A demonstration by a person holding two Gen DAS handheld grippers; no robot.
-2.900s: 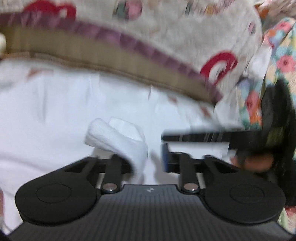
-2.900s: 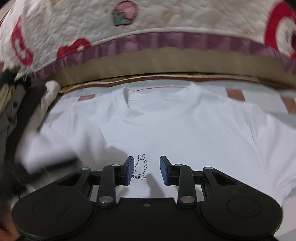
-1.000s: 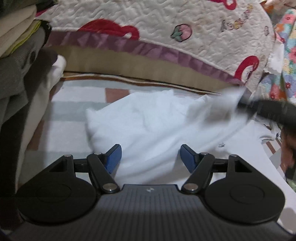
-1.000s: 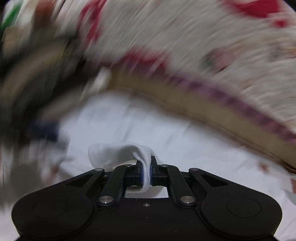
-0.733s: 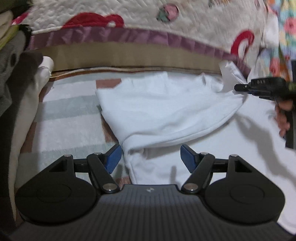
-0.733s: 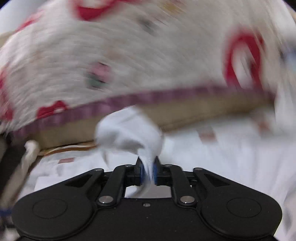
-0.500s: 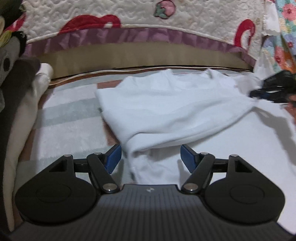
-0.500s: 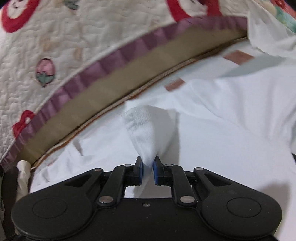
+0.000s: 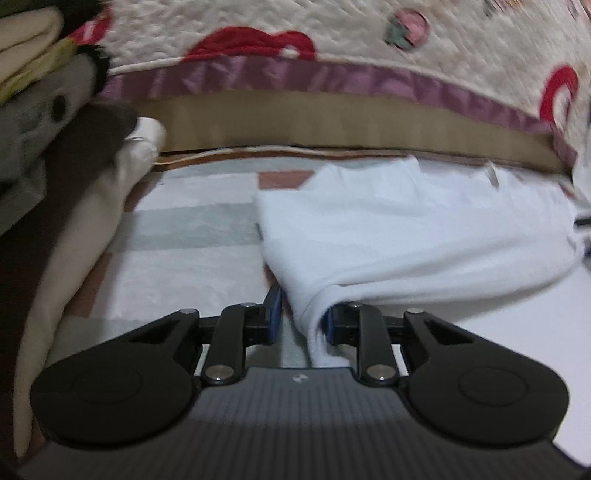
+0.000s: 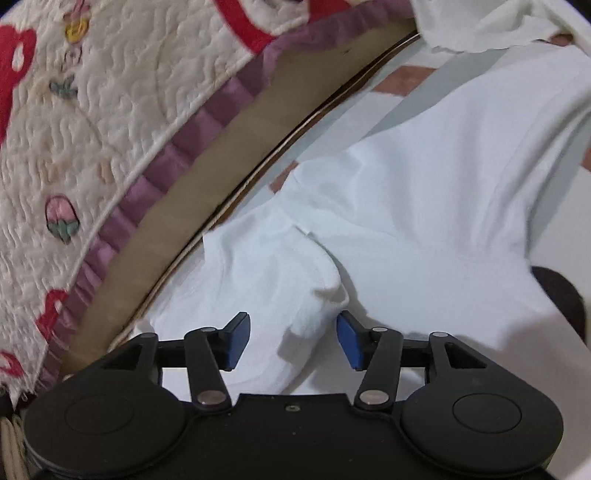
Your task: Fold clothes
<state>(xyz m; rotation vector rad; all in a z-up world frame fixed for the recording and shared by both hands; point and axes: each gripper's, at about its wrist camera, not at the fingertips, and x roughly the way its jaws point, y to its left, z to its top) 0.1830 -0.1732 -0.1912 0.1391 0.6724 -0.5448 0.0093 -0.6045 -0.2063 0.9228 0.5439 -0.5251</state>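
A quilted cream bedspread (image 9: 332, 33) with red shapes, small strawberry motifs and a purple satin border (image 9: 295, 77) fills the top of both views, with a tan band beneath the border. Below it lies a pale striped blanket (image 9: 192, 229) with reddish-brown patches, and on this blanket the white T-shirt (image 9: 406, 229) is spread, one side folded over onto the body so that a thick doubled edge runs along its left side in the left wrist view. To the far left of that view a pile of folded clothes (image 9: 40, 122) in cream, grey and brown stands beside the blanket.

The left tool (image 9: 301, 321) sits at the near corner of the folded shirt edge. Its jaws have just been closing and now stand narrow, with the doubled white fabric between them and against the right-hand pad; whether the left-hand pad presses it too I cannot tell.

The right tool (image 10: 291, 341) hovers low over the shirt's folded sleeve (image 10: 280, 280). Its jaws have just been opening and stand well apart, the sleeve end lying loose between them, gripped by neither pad.
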